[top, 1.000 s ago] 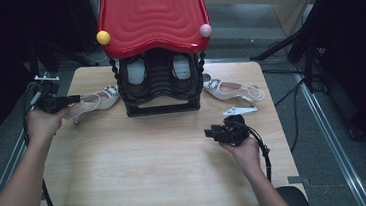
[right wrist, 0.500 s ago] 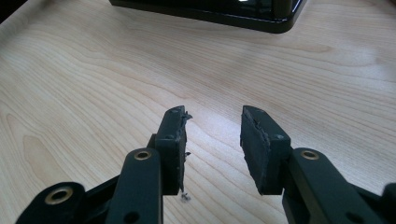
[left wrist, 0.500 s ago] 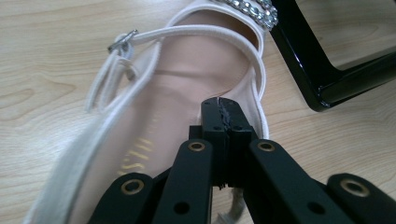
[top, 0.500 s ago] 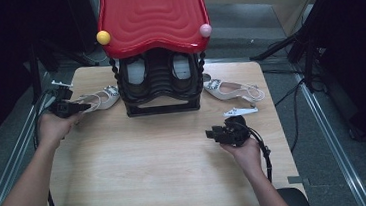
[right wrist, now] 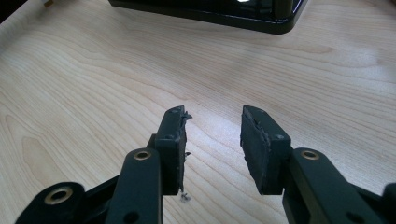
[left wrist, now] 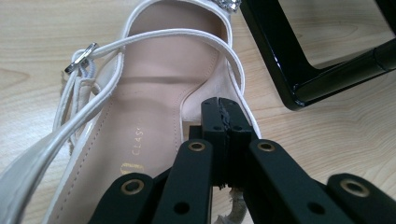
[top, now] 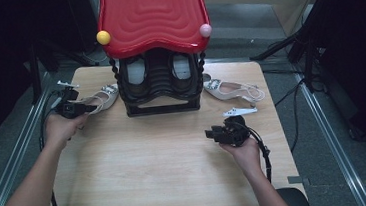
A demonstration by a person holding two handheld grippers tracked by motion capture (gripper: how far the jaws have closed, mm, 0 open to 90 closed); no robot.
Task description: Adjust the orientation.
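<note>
Where the person's right hand rests on the near right part of the counter (top: pixel 167 174), the right tool (top: pixel 213 133) lies low with its jaws apart, a clear gap of bare wood between the pads (right wrist: pixel 175 140), nothing held or touched. Just beyond it sits a small white piece (top: pixel 240 111), too small to make out.

Left tool (top: pixel 92 108), farther off at the left edge of the counter: jaws pressed together, tips meeting with no gap. Left gripper view puts those closed tips (left wrist: pixel 222 119) over the heel end of a pale slingback shoe (left wrist: pixel 154 107), at the inner side of its rim; whether any rim or strap is pinched cannot be told. Shoe lies on the counter just left of the black rack (top: pixel 159 85), sole down, silver buckle (left wrist: pixel 80 58) on its strap. Gold print on the insole reads "CLAS", the rest hidden by the tool.

Its mate (top: pixel 230 89) lies right of the rack. Two dark shoes stand inside the rack, under a red wavy top (top: pixel 153 15) bearing a yellow knob (top: pixel 103 37) and a pink one (top: pixel 206 30).
</note>
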